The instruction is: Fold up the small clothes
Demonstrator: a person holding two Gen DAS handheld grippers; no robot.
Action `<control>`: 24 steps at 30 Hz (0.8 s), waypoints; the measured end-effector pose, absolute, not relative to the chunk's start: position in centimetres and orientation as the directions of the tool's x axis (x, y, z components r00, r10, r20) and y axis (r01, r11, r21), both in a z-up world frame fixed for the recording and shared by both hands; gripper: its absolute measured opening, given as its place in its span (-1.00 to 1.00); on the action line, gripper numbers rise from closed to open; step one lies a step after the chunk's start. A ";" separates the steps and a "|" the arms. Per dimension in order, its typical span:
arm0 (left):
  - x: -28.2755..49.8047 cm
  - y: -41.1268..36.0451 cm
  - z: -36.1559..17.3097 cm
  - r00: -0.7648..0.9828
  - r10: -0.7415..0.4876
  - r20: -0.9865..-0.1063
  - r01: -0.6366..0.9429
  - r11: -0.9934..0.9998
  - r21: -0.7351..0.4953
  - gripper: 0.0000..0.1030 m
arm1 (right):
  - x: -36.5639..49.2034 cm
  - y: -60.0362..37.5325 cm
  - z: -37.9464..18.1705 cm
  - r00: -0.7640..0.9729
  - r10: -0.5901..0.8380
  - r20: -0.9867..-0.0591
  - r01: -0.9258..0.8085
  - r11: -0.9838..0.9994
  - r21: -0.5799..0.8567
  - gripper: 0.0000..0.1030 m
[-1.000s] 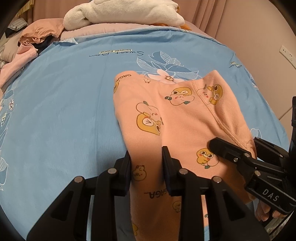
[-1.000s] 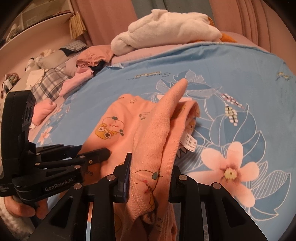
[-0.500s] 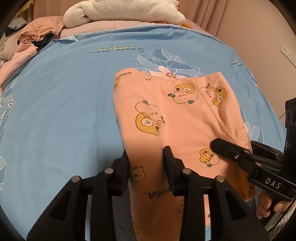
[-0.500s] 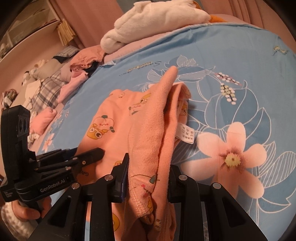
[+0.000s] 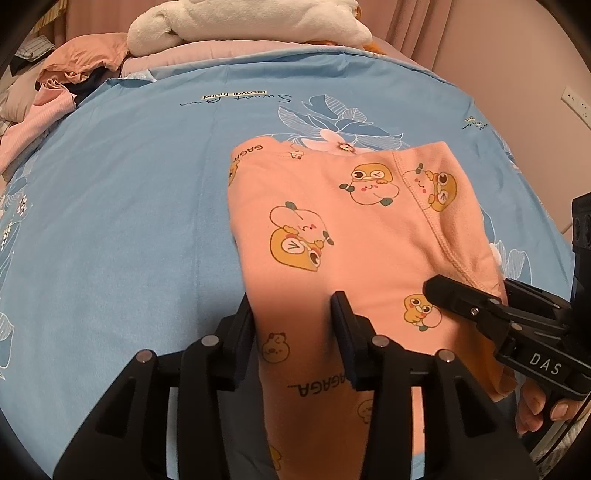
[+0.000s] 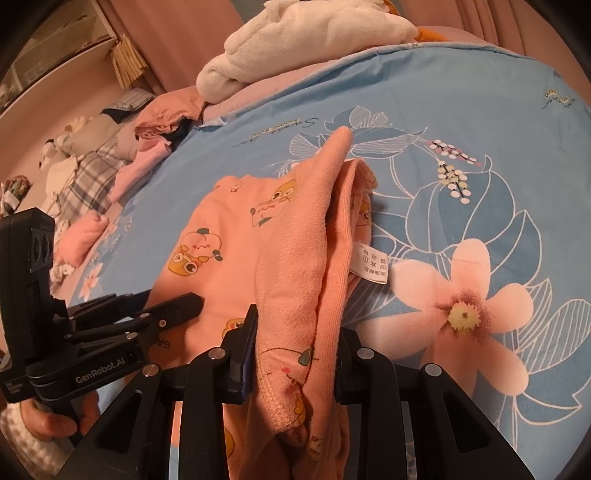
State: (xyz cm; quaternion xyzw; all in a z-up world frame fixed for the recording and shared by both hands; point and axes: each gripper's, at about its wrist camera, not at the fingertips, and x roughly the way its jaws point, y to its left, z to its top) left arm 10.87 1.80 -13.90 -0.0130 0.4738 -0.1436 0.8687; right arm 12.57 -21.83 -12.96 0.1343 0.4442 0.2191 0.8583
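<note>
One small peach-pink garment [image 5: 343, 236], soft knit printed with yellow-and-cream cartoon animals and bits of lettering, lies folded on a blue bedsheet [image 5: 122, 229] patterned with large flowers and leaves. Its stitched hem runs along the right side, and from the right wrist view a white care label [image 6: 371, 263] shows at the bunched edge. Two black grippers work on it. The left gripper [image 5: 295, 317] has its jaws on either side of the garment's near end; they have just been opening, and the cloth sits between them without being pinched. The right gripper [image 6: 295, 334] is clamped on a gathered fold of the garment's edge, lifting it slightly above the sheet. At the far edge of the bed rest one white fluffy bundle [image 5: 243, 22] and a heap of other clothes [image 6: 110, 177].
</note>
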 end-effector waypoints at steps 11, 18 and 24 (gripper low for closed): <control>11.1 2.0 -14.0 0.511 -0.248 -0.823 0.228 0.962 -0.149 -0.03 | 12.6 -21.4 -12.8 0.513 0.479 -0.713 -0.258 0.878 0.404 -0.41; 11.2 2.1 -14.2 0.514 -0.233 -0.826 0.215 0.967 -0.139 0.12 | 12.7 -21.5 -12.9 0.512 0.476 -0.716 -0.255 0.879 0.402 -0.40; 11.2 2.3 -14.3 0.518 -0.224 -0.826 0.207 0.969 -0.133 0.20 | 12.7 -21.5 -12.9 0.517 0.457 -0.724 -0.248 0.889 0.385 -0.28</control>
